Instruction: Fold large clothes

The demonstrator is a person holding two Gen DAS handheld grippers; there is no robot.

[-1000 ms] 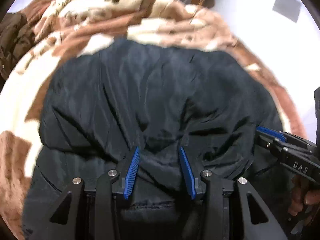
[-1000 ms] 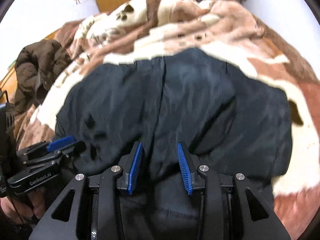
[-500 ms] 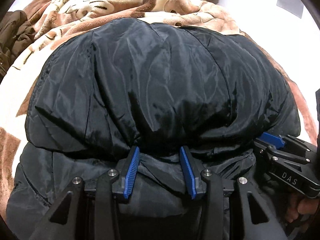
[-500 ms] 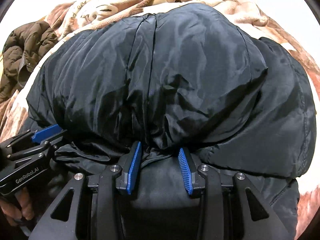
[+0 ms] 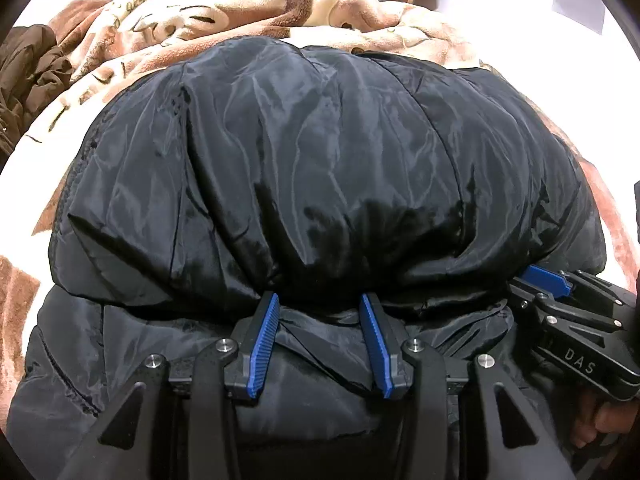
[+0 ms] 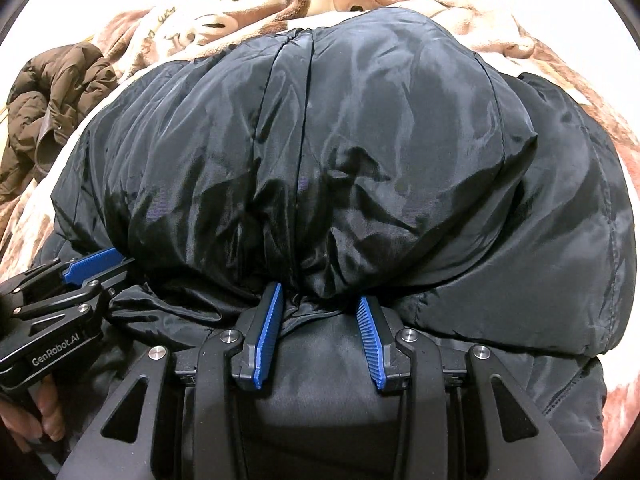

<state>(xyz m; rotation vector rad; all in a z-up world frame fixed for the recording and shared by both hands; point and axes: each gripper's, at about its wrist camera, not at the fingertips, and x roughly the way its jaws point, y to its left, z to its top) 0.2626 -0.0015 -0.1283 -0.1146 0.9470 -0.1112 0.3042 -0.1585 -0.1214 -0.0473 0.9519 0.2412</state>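
A puffy black jacket (image 5: 320, 168) is laid on a bed, its shiny upper layer doubled over into a rounded mound. A bunched fold of it is pinched in the jaws of the left gripper (image 5: 320, 312), another in those of the right gripper (image 6: 318, 300). A paw-print blanket (image 5: 248, 20) is spread beneath; a brown coat (image 6: 52, 100) is heaped at the left.

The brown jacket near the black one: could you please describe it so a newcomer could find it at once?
Start at the paw-print blanket covering the bed. At its left edge, beyond the black puffer jacket, lies the brown jacket. It is crumpled in a heap, untouched by either gripper.
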